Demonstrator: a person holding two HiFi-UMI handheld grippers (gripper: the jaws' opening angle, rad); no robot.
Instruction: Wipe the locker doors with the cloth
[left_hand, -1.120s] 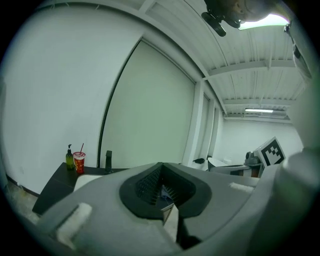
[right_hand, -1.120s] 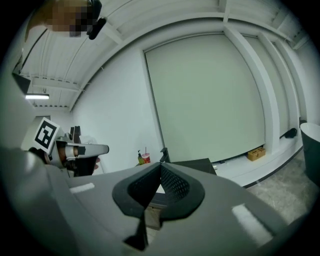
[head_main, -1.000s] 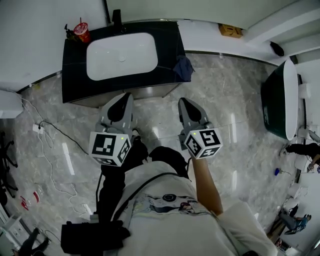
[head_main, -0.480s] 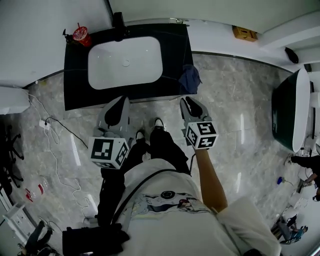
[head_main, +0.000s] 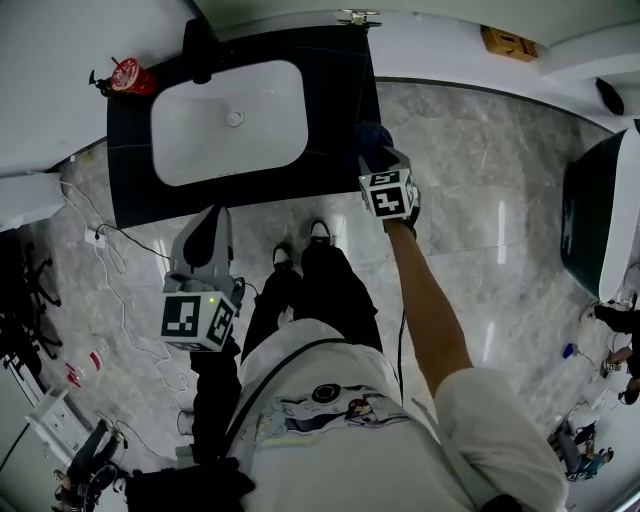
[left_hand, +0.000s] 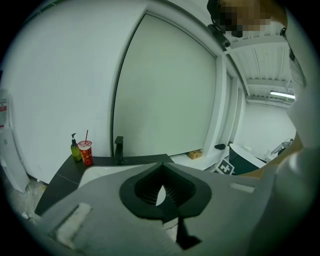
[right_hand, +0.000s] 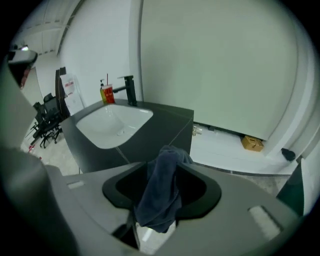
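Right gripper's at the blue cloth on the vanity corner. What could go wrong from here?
1. The right gripper has jaws that have just been opening and stand wide around the dark blue cloth without pressing it; lifting before they close would leave it behind.
2. The cloth only drapes over the corner of the black vanity counter, so a nudge from the jaws could knock it to the floor.

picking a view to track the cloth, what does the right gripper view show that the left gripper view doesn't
Only the right gripper view: the dark blue cloth between the right gripper's jaws, which have just been opening, and black chairs. Only the left gripper view: the right gripper's marker cube. Both: the white basin, black faucet, red cup and cardboard box.
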